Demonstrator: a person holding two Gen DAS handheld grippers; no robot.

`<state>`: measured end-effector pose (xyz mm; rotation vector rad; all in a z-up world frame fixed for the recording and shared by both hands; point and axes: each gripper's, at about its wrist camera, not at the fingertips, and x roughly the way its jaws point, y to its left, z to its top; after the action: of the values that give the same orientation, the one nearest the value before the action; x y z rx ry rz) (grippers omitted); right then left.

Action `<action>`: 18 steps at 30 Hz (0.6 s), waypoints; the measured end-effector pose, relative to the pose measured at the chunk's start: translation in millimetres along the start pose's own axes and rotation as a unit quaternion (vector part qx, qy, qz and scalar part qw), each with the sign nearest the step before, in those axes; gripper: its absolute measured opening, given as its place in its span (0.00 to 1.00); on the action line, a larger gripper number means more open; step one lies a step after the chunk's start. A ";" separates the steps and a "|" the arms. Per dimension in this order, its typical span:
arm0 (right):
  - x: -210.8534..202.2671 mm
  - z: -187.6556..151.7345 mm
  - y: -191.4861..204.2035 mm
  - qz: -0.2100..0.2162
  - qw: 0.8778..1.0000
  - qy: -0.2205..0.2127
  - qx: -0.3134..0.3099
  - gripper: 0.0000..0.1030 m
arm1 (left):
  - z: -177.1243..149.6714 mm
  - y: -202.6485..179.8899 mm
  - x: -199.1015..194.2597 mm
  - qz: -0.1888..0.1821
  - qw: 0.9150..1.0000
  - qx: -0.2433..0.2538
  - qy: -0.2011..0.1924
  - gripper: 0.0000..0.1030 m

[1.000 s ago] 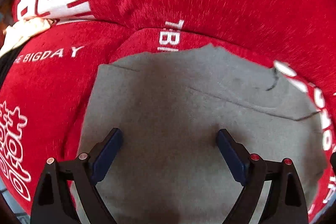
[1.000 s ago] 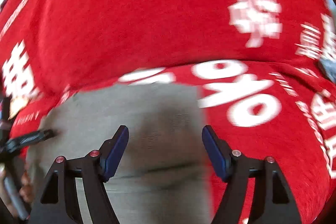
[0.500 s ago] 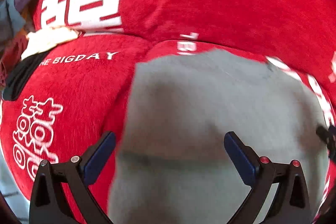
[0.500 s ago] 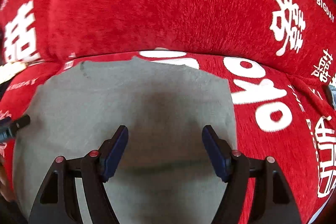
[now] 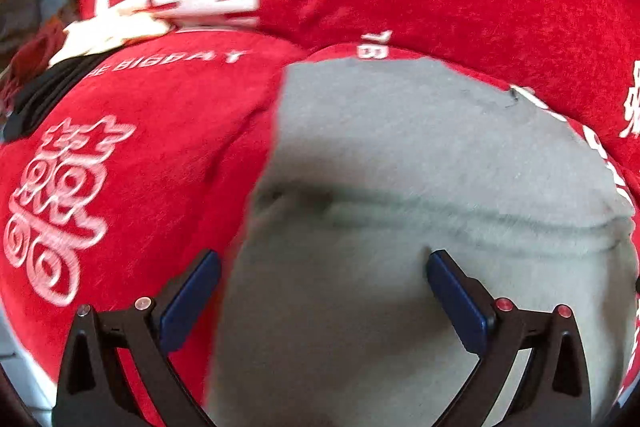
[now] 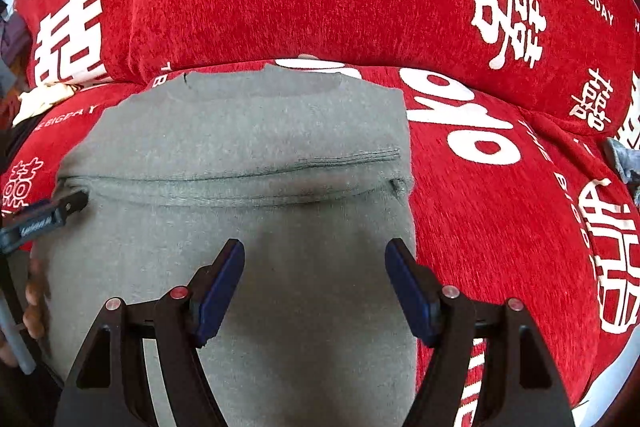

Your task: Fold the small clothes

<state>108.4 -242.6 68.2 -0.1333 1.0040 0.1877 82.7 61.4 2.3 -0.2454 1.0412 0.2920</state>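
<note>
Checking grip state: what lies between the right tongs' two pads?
Only flat grey cloth below the open right tongs; nothing is pinched, per the right wrist view.

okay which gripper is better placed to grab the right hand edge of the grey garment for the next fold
Probably the right gripper. It hangs open with the grey garment's right edge beside its outer finger. The left gripper straddles the opposite edge over the red cover.

Left wrist view: taken from just behind the left claw [image 5: 322,297], angled steeply down, close over the grey garment [image 5: 400,187] on the red cover [image 5: 140,187]; somewhat blurred.
Right wrist view: taken likewise from behind the right claw [image 6: 314,287], equally near.
Shared: the garment [image 6: 240,147], its seam, and probably the same cover lettering.
</note>
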 end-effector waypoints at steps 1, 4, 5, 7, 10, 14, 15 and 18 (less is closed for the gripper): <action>1.0 2.8 3.3 0.005 1.000 0.000 0.000 0.74 | -1.8 6.6 -5.1 -0.016 1.000 -0.016 0.010 1.00; 15.6 10.2 22.5 0.033 0.999 0.016 -0.015 0.75 | 0.7 5.2 -22.8 -0.031 0.999 -0.030 -0.008 1.00; 21.6 11.3 29.5 0.042 0.999 0.021 -0.022 0.75 | 2.2 0.4 -24.5 -0.032 0.999 -0.026 -0.010 1.00; 39.8 14.3 50.5 0.057 0.997 0.042 -0.041 0.75 | 6.1 -18.3 -24.9 -0.039 0.999 -0.005 -0.005 1.00; 57.6 4.3 69.5 0.043 0.994 0.062 -0.075 0.76 | -3.7 -44.4 -6.3 -0.010 0.998 0.045 0.033 1.00; 37.9 -26.0 62.4 0.056 0.993 0.033 -0.094 0.79 | -28.5 -36.7 -18.2 -0.018 0.998 0.057 0.010 1.00; 30.8 -38.5 58.4 0.064 0.992 0.025 -0.102 0.81 | -36.5 -32.4 -24.2 -0.024 0.998 0.062 0.005 1.00; 4.6 -82.6 43.9 0.077 0.988 -0.008 -0.135 0.81 | -71.4 -15.9 -44.5 -0.038 0.996 0.079 -0.001 1.00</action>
<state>33.3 -215.6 19.4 -0.3017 0.9695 0.4665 9.6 17.2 7.6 -0.1416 1.0454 0.1411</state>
